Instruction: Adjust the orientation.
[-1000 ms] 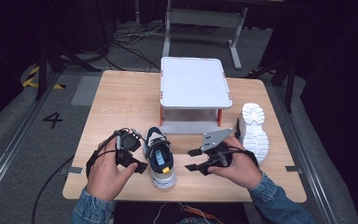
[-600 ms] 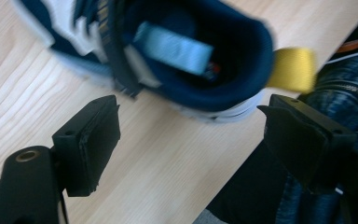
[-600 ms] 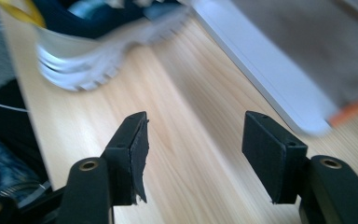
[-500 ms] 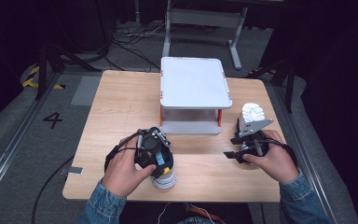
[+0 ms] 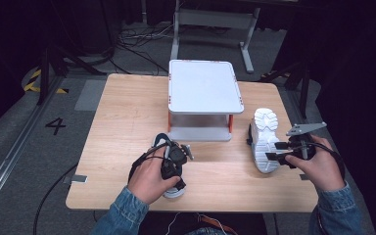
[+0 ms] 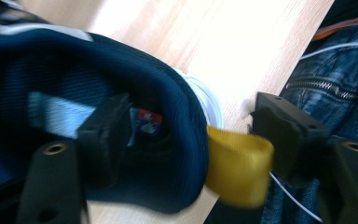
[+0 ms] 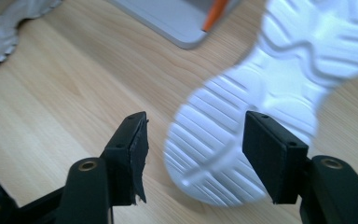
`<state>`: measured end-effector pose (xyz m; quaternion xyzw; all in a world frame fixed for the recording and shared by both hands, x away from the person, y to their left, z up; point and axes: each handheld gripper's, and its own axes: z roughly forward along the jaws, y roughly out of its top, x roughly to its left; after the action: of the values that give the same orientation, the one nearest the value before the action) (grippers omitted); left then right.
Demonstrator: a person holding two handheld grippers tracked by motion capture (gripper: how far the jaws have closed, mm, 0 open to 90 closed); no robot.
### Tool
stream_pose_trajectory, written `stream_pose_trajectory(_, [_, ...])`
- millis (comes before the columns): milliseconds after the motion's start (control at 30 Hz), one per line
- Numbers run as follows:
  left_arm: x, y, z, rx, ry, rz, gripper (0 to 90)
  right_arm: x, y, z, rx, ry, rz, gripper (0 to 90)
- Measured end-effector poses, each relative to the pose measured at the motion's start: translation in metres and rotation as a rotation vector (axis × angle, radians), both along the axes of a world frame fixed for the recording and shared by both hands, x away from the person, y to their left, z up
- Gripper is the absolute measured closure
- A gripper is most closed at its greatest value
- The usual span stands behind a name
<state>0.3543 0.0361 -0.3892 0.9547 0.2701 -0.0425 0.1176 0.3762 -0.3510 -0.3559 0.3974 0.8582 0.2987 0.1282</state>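
The left tongs (image 6: 186, 140) straddle the heel of the blue shoe (image 6: 98, 93) in front of the shelf (image 5: 203, 88); the jaws have just been closing, not yet pressing. The right tongs (image 7: 193, 154) are half open around the white shoe (image 7: 261, 107), which lies sole-up right of the shelf, on the bench (image 5: 127, 112).

A dark navy shoe (image 6: 121, 93) with a pale blue inner label, a small red-and-blue tag and a mustard-yellow heel loop (image 6: 237, 165); a second shoe (image 5: 266, 139) lying sole-up, its ridged tread plain white; a light grey two-tier stand (image 5: 203, 88) on orange posts; a pale wood-grain worktop (image 5: 127, 112); black fingers (image 7: 133, 144); blue denim sleeves (image 5: 122, 213).
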Motion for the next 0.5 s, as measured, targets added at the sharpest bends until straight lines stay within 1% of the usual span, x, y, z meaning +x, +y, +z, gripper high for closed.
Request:
stream_pose_trajectory(67, [0.002, -0.005, -0.008, 0.013, 0.033, -0.012, 37.4, 0.000, -0.011, -0.001, 0.006, 0.008, -0.034, 41.4])
stream_pose_trajectory(133, [0.003, -0.008, -0.014, 0.027, 0.041, -0.018, 41.6, -0.001, -0.017, -0.002, 0.014, 0.016, -0.050, 41.5])
stream_pose_trajectory(167, [0.004, -0.010, -0.017, 0.054, 0.046, -0.027, 44.6, 0.000, -0.020, -0.003, 0.017, 0.019, -0.056, 41.6])
stream_pose_trajectory(200, [0.004, -0.011, -0.018, 0.067, 0.041, -0.024, 48.4, 0.000, -0.023, -0.004, 0.021, 0.023, -0.066, 41.7])
stream_pose_trajectory(233, [0.004, -0.011, -0.017, 0.070, 0.032, -0.017, 51.8, 0.000, -0.025, -0.004, 0.021, 0.026, -0.071, 41.8])
stream_pose_trajectory(267, [0.004, -0.010, -0.016, 0.070, 0.039, -0.025, 54.7, 0.000, -0.027, -0.005, 0.020, 0.027, -0.076, 41.8])
stream_pose_trajectory(300, [0.003, -0.010, -0.015, 0.064, 0.043, -0.034, 61.3, 0.001, -0.031, -0.006, 0.022, 0.032, -0.085, 41.9])
stream_pose_trajectory(333, [0.003, -0.010, -0.015, 0.064, 0.043, -0.034, 62.0, 0.001, -0.031, -0.006, 0.022, 0.032, -0.085, 41.9])
stream_pose_trajectory(400, [0.001, -0.010, -0.013, 0.060, 0.033, -0.025, 63.0, 0.002, -0.034, -0.007, 0.023, 0.035, -0.092, 42.2])
stream_pose_trajectory(433, [0.000, -0.012, -0.010, 0.078, 0.010, -0.062, 63.4, 0.003, -0.035, -0.006, 0.029, 0.025, -0.092, 42.2])
stream_pose_trajectory(500, [-0.001, -0.015, -0.006, 0.090, -0.014, -0.083, 62.8, 0.002, -0.034, -0.006, 0.043, 0.029, -0.092, 42.2])
